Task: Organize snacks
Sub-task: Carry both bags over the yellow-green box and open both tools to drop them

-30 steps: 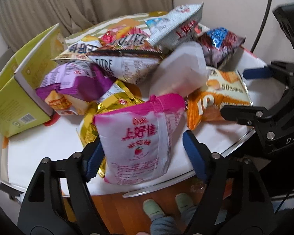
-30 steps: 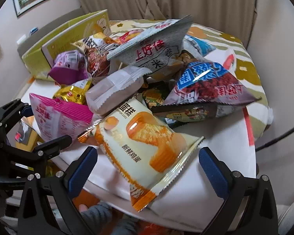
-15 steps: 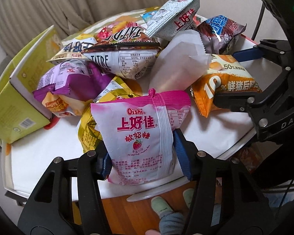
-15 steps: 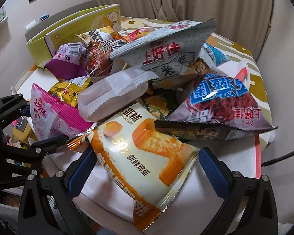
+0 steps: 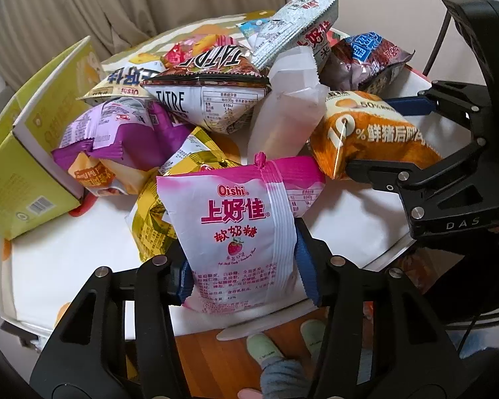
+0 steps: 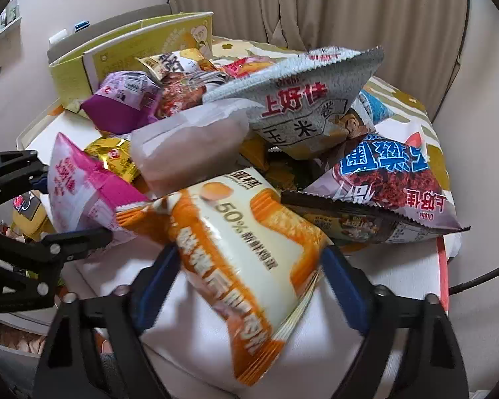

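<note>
A pile of snack bags lies on a round white table (image 5: 66,259). My left gripper (image 5: 246,276) is shut on a pink and white Oishi candy bag (image 5: 243,232), its blue pads pressing both sides; the bag also shows in the right wrist view (image 6: 80,189). My right gripper (image 6: 246,286) is shut on an orange and cream cake bag (image 6: 249,249), which is tilted and slightly blurred; the left wrist view shows that bag (image 5: 369,133) between the right gripper's fingers (image 5: 382,169).
Behind lie a purple bag (image 5: 116,133), a gold bag (image 5: 156,216), a white TATRE bag (image 5: 209,99), a frosted white pack (image 5: 286,113), a grey Oishi bag (image 6: 309,99) and a dark red bag (image 6: 392,179). A yellow-green open box (image 5: 20,159) stands at the left. Feet show below the table edge.
Both grippers moved in and closed, the left on the pink candy bag, the right on the orange cake bag. Both bags now look raised and tilted.
</note>
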Demonstrator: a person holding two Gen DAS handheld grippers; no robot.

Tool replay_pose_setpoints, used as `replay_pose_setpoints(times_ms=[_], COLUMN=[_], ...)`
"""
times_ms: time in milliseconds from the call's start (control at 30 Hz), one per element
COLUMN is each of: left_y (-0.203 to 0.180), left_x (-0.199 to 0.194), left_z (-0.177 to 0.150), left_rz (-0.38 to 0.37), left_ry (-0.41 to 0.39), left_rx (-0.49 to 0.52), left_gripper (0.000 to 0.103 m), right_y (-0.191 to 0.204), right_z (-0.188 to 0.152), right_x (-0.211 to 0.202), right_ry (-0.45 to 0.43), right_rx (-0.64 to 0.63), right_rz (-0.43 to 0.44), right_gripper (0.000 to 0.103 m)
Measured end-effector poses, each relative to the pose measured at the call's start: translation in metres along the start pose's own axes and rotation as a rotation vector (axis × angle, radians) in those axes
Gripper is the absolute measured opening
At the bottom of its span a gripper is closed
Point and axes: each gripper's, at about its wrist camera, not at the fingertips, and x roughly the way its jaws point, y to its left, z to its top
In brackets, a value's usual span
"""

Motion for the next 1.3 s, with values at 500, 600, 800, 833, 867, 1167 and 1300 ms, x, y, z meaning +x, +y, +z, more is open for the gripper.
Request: replay_pose_setpoints(times_ms=[500,600,800,833,867,1167,1300], left_y=[0.012,0.014,0.019,0.019,0.019,0.041,0.067], left_x=[-0.016,-0.025,-0.054,-0.058,-0.063,-0.116,-0.133], left_z=[0.005,0.007,0.017,0.019,0.019,0.042,0.057], left_rz=[-0.020,-0.019,-0.014,-0.012,-0.008,0.022,0.035], left_ry=[-0.010,-0.020,-0.049,-0.055,-0.062,-0.164,-0.213], left_rx=[-0.016,-0.023,-0.063,-0.070,-0.079,-0.170,-0.175], left_gripper=[0.041,0.041,0.041,0.041,0.041,0.041,0.041], right_y=[0.005,0.003,-0.001,-0.002,-0.002,0.000,0.013], right_z=[-0.019,-0.019,-0.013,-0.012,-0.010,0.020,0.052], right_x=[-0.032,-0.043,-0.068,-0.072,-0.078,-0.128,-0.138], right_ry=[-0.029,-0.031,-0.045,-0.048,-0.053,-0.104,-0.145], right_rx=[0.046,0.063,0.104,0.109,0.115,0.092,0.051], right_rz=[-0.005,-0.009,-0.023,-0.027,-0.031,-0.058,-0.066], right_gripper=[0.061,0.061,0.061,0.061,0.061,0.061,0.061])
